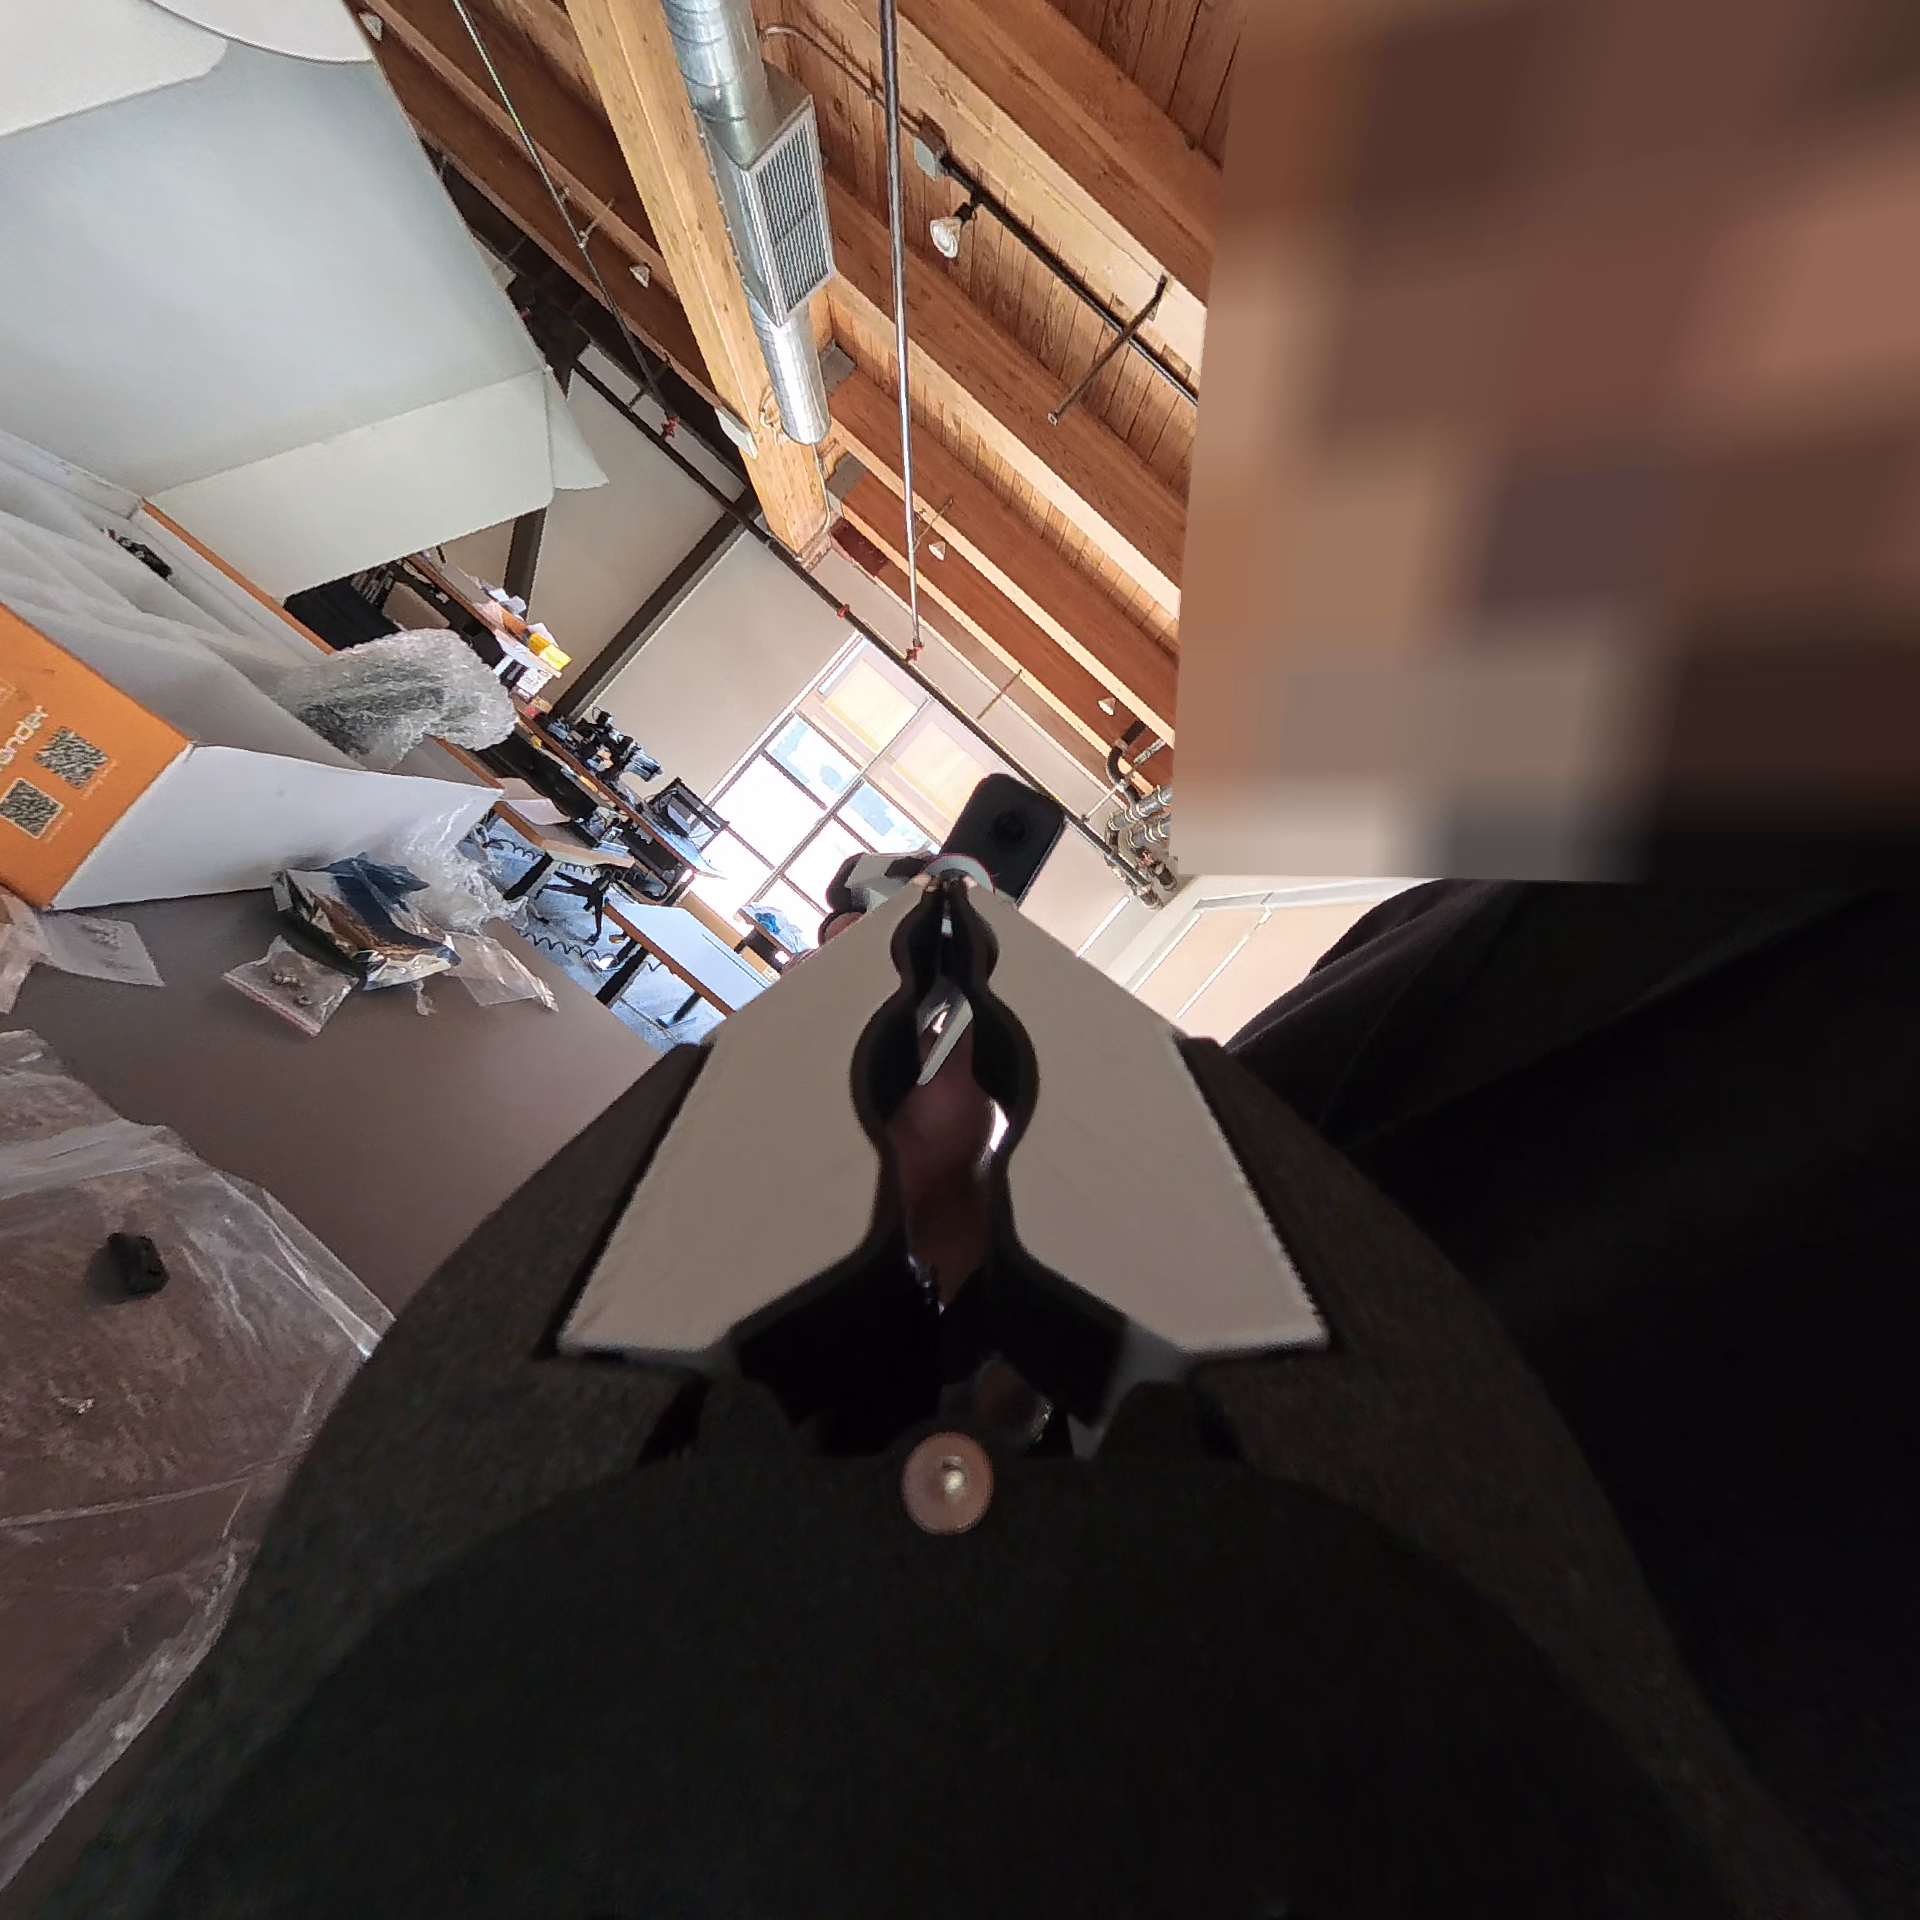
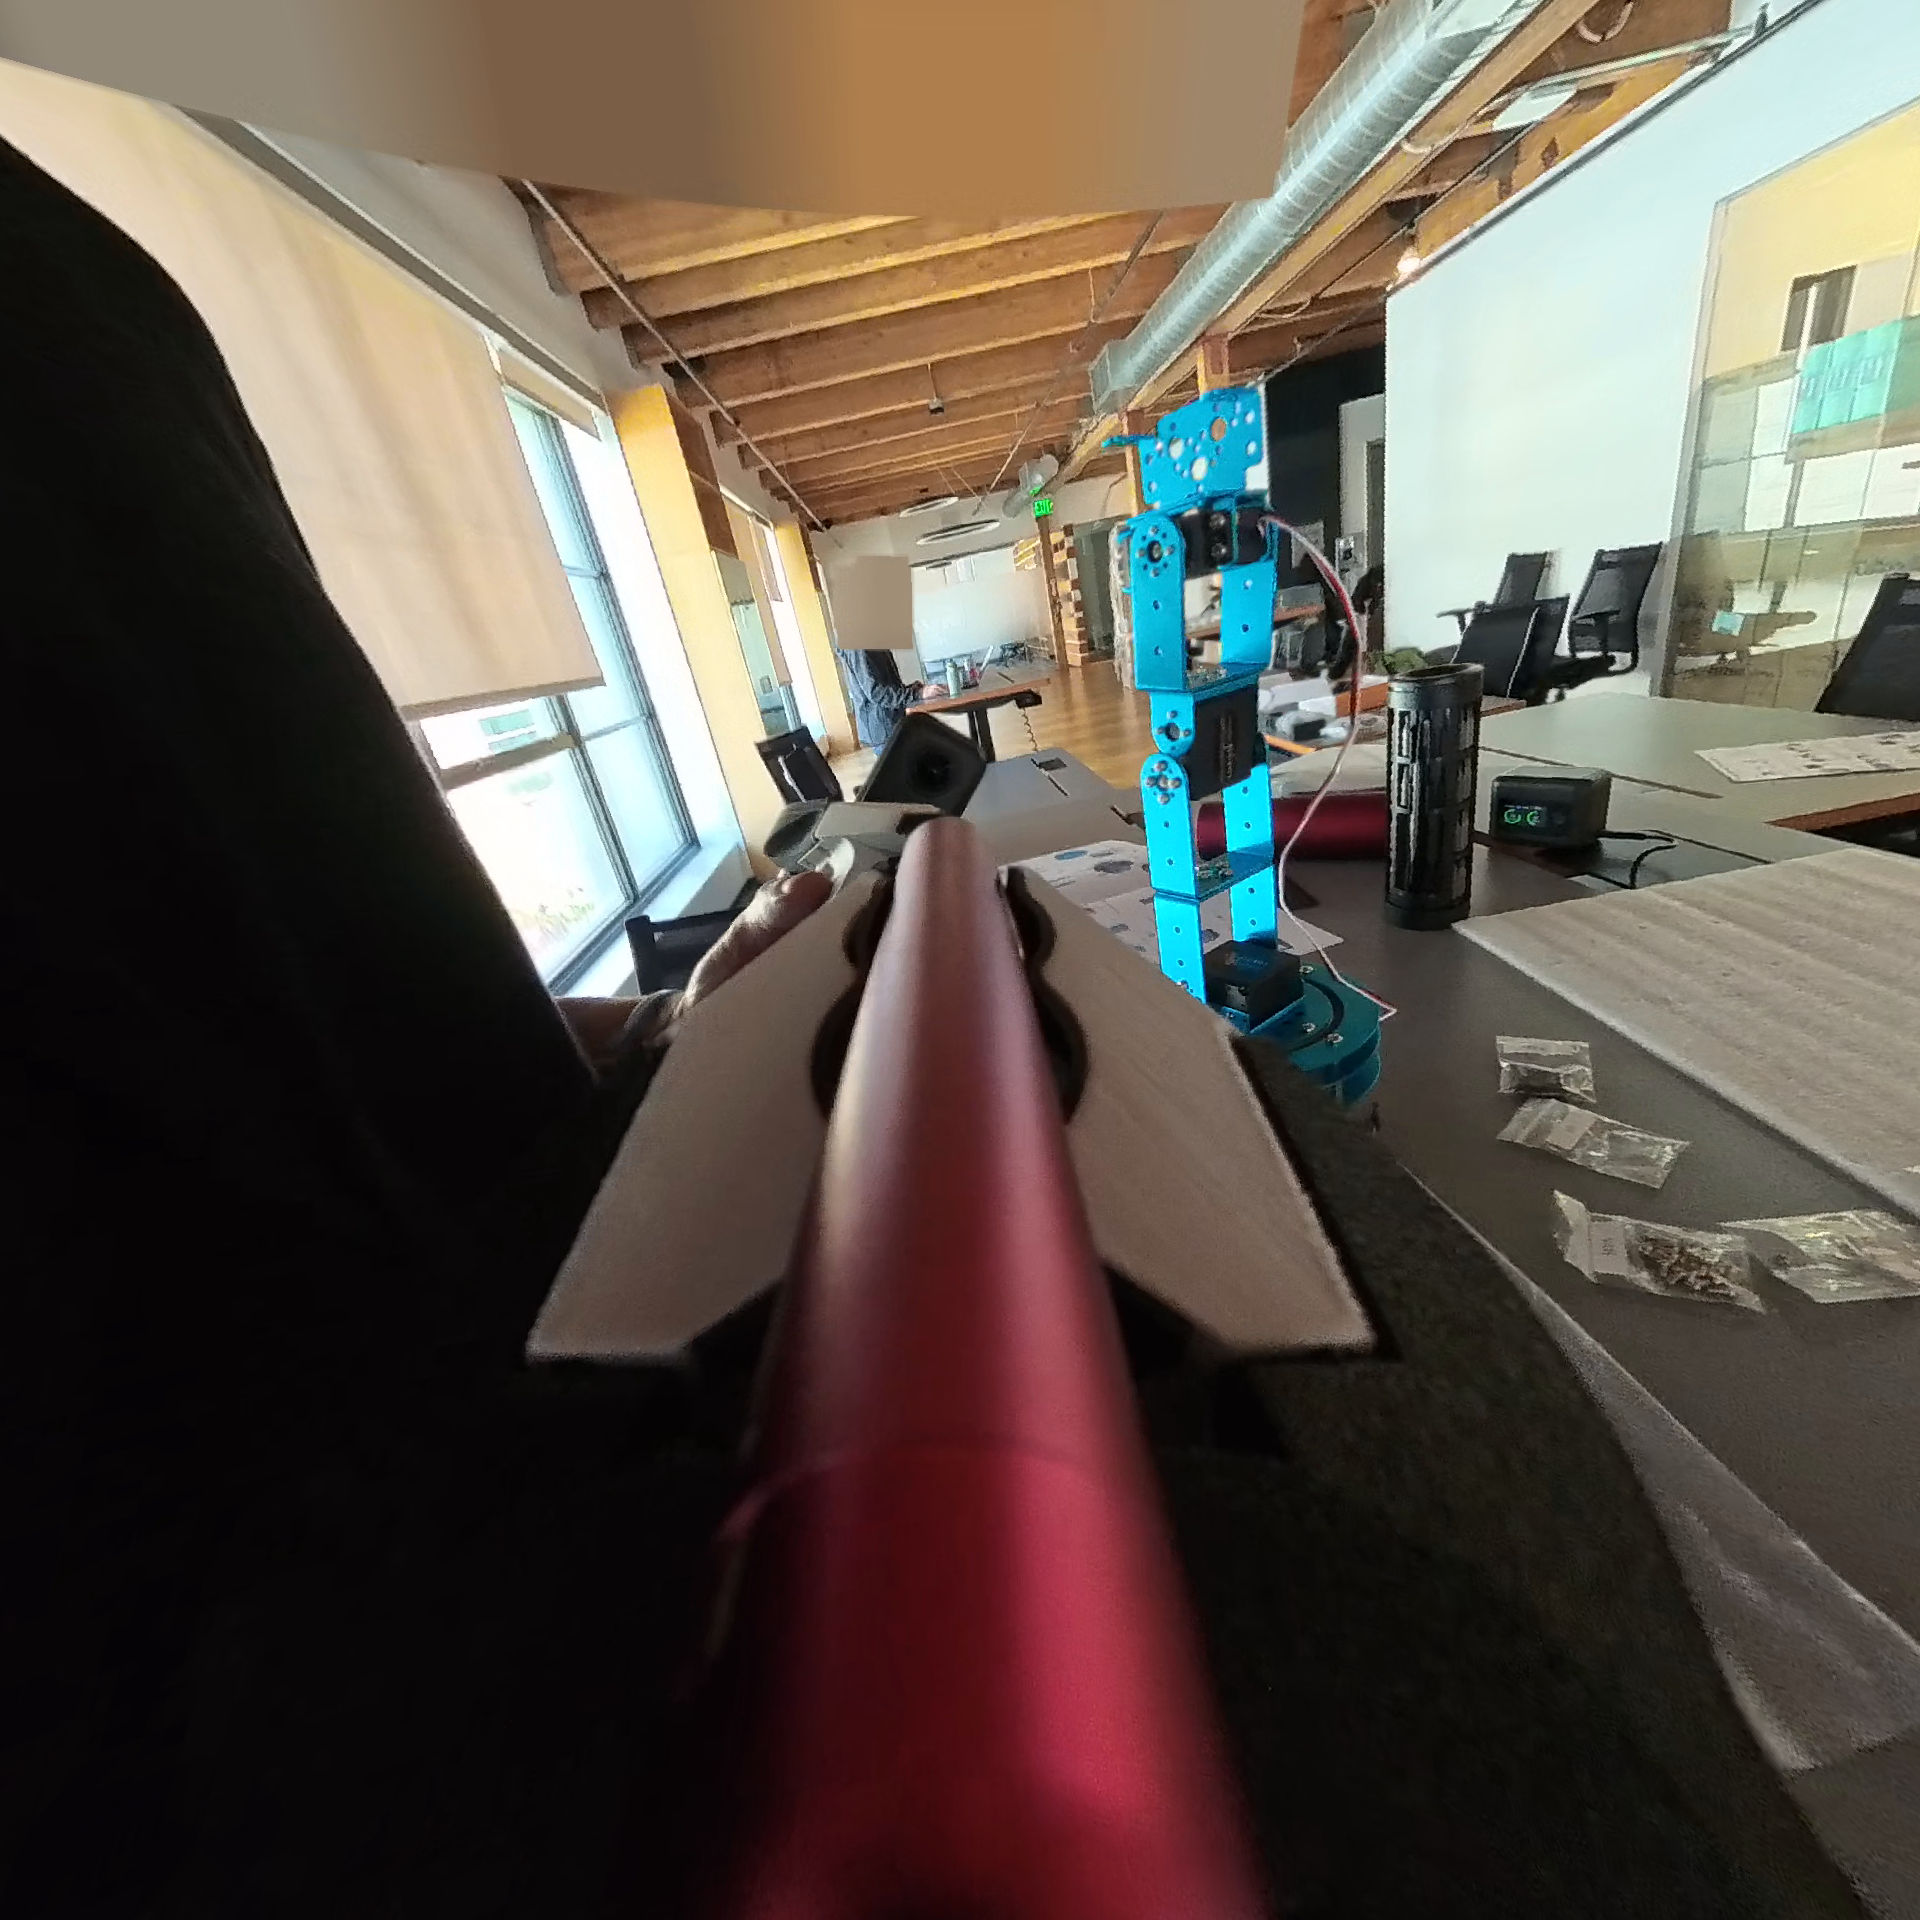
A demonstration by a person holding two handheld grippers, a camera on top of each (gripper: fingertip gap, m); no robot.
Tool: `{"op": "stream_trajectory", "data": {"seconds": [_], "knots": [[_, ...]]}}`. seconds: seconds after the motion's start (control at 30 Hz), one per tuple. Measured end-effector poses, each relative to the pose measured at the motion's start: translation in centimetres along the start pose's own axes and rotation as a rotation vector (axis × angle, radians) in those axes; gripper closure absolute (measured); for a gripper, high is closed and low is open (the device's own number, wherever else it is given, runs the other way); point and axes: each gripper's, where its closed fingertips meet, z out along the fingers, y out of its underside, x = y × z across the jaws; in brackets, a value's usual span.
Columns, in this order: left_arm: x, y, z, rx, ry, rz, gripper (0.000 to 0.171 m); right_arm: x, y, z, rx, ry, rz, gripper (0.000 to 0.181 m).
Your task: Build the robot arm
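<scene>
My right gripper (image 2: 940,868) is shut on a long red metal cylinder (image 2: 935,1299) that runs along its fingers and past the tips. My left gripper (image 1: 951,906) points up towards the ceiling, with its fingers closed on a thin shiny metal piece (image 1: 940,1023); I cannot tell what the piece is. The two grippers meet tip to tip. The right one's camera (image 1: 1003,831) shows just past my left tips, and the left one's camera (image 2: 920,774) shows just past the red cylinder's end. A hand (image 2: 758,920) holds the left gripper.
A blue metal robot arm (image 2: 1205,727) stands on the grey table (image 2: 1507,1382), with a black cylinder (image 2: 1434,790), a second red cylinder (image 2: 1299,826) and bags of screws (image 2: 1652,1257) nearby. An orange and white box (image 1: 83,769) and plastic sheeting (image 1: 156,1403) are at the left.
</scene>
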Motion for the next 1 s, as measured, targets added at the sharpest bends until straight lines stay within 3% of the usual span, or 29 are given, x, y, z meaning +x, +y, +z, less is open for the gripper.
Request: {"op": "stream_trajectory", "data": {"seconds": [0.37,0.67,1.0], "knots": [[-0.2,0.1,-0.6,0.009,-0.011,0.002,0.171,0.2,0.5,0.4,0.007,-0.012,0.067,0.157],[0.1,0.2,-0.6,-0.028,-0.031,0.145,0.171,0.6,0.9,0.7,0.070,-0.081,0.332,0.158],[-0.3,0.5,-0.7,-0.076,-0.076,0.192,0.171,0.9,1.7,0.5,0.080,-0.072,0.375,0.158]]}}
